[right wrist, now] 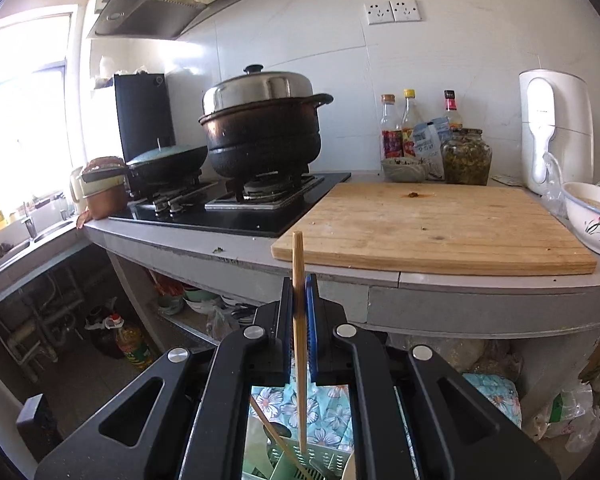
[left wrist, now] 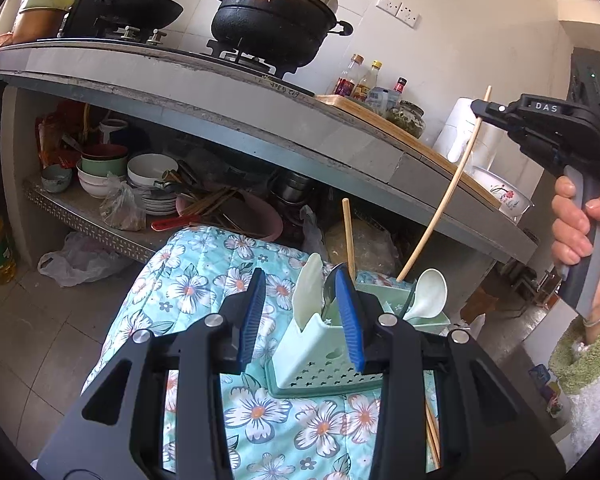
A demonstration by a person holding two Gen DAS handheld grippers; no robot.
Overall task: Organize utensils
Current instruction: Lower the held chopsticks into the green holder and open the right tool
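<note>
One chopstick [right wrist: 299, 320] is clamped upright between the closed blue pads of the right gripper [right wrist: 299, 336], its lower tip seen just above a compartment of the pale green utensil holder [left wrist: 324, 356]. In the left wrist view the same stick runs slanted from the right gripper [left wrist: 480, 107], raised at the upper right, down to the holder's far right corner; a person's hand [left wrist: 580, 224] is wrapped round that gripper's grey handle.

The left gripper [left wrist: 302, 320] is held with its two blue pads apart, nothing between them, its right pad in front of the holder's near left corner. The holder stands on a floral quilted cloth [left wrist: 204, 280].

In the holder are counted a second chopstick [left wrist: 349, 236] standing upright, two pale spoons [left wrist: 430, 294] and one dark metal spoon [left wrist: 332, 284]. Two more chopsticks [left wrist: 432, 436] lie on the cloth by its right edge, partly hidden by the left gripper's frame.
</note>
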